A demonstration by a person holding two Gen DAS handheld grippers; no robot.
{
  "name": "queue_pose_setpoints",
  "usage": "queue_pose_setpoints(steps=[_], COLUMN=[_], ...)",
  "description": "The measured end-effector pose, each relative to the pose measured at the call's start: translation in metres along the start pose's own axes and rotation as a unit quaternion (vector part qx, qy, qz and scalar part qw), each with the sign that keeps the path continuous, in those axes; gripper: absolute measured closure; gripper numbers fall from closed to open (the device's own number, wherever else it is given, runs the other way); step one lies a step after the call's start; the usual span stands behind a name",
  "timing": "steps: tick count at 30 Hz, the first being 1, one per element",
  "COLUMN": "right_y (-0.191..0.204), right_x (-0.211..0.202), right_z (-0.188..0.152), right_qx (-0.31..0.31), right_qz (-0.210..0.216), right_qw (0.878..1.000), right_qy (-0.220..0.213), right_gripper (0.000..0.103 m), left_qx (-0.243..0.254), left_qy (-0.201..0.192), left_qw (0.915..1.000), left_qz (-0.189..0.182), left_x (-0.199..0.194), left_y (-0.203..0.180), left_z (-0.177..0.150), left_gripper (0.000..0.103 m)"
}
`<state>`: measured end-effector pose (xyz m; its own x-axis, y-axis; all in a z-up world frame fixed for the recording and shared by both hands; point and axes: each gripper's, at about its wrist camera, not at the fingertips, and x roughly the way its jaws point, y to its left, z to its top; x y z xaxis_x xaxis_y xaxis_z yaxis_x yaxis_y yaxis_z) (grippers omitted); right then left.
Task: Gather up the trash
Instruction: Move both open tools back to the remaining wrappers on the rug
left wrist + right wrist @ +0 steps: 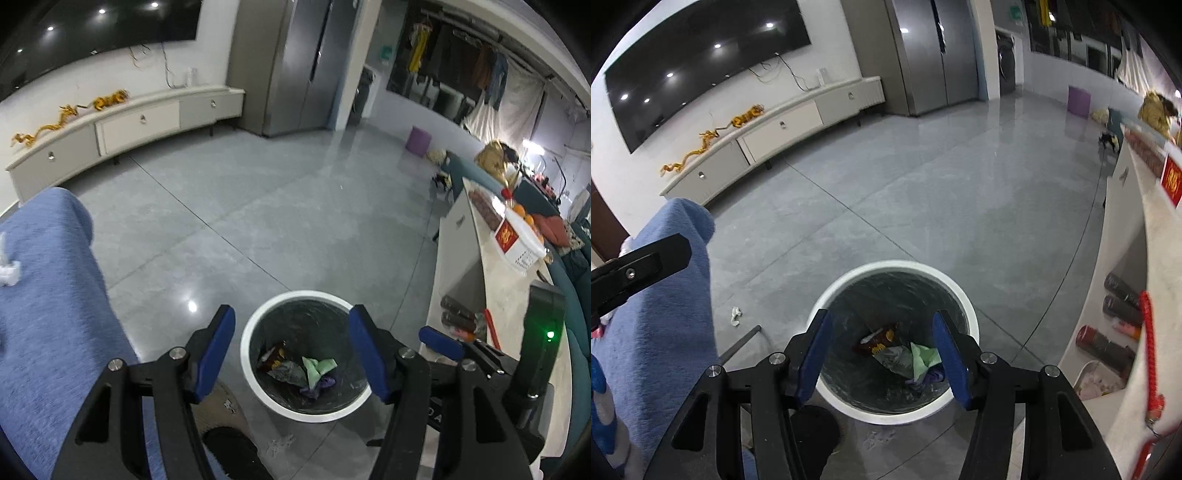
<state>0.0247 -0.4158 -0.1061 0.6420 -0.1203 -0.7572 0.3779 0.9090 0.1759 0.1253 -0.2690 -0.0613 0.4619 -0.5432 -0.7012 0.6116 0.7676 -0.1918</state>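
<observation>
White bin (967, 314), wrappers (882, 341) inside partly hidden behind right tool (886, 363)

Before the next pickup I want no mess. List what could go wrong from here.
1. A crumpled white scrap lies on the floor left of the white bin, beside the blue-covered seat; it could be missed.
2. Both the left gripper and right gripper hang open over the bin, close together; they might collide.
3. The wrappers already inside could snag a finger dipped too low.
</observation>
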Motion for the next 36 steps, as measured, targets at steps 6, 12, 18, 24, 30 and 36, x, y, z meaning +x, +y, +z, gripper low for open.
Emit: queue_pose_setpoints(steps=[6, 12, 18, 24, 30, 36], right_y=[0.036, 0.068, 0.105, 0.147, 0.193, 0.234], right_x=[-0.039, -0.074, -0.110, -0.137, -0.141, -0.132], right_z=[0.004, 0.009, 0.012, 0.015, 0.007, -0.004], right_qx=[-0.034, -0.059, -0.093, -0.125, -0.151, -0.172], right_qz=[0.011, 0.024, 0.036, 0.054, 0.080, 0.100], right_qw=[0.999, 0.996, 0.991, 0.985, 0.980, 0.976], right_qy=[-0.039, -0.068, -0.093, -0.108, -0.105, -0.090], right_gripper=[0.048, 0.048, 0.048, 0.048, 0.048, 0.047], left_qx=[-0.007, -0.013, -0.031, -0.069, -0.090, -0.110], left_qy=[-0.022, -0.050, -0.082, -0.125, -0.148, -0.146], left_qw=[0.9997, 0.9982, 0.9949, 0.9854, 0.9693, 0.9563], left_qz=[0.005, 0.031, 0.050, 0.092, 0.174, 0.228], left_x=[-0.049, -0.104, -0.160, -0.214, -0.257, -0.282], left_y=[0.017, 0.048, 0.097, 0.155, 0.198, 0.226], left_z=[-0.007, -0.017, -0.031, -0.052, -0.079, -0.102], left_gripper=[0.041, 0.041, 0.041, 0.022, 0.022, 0.022])
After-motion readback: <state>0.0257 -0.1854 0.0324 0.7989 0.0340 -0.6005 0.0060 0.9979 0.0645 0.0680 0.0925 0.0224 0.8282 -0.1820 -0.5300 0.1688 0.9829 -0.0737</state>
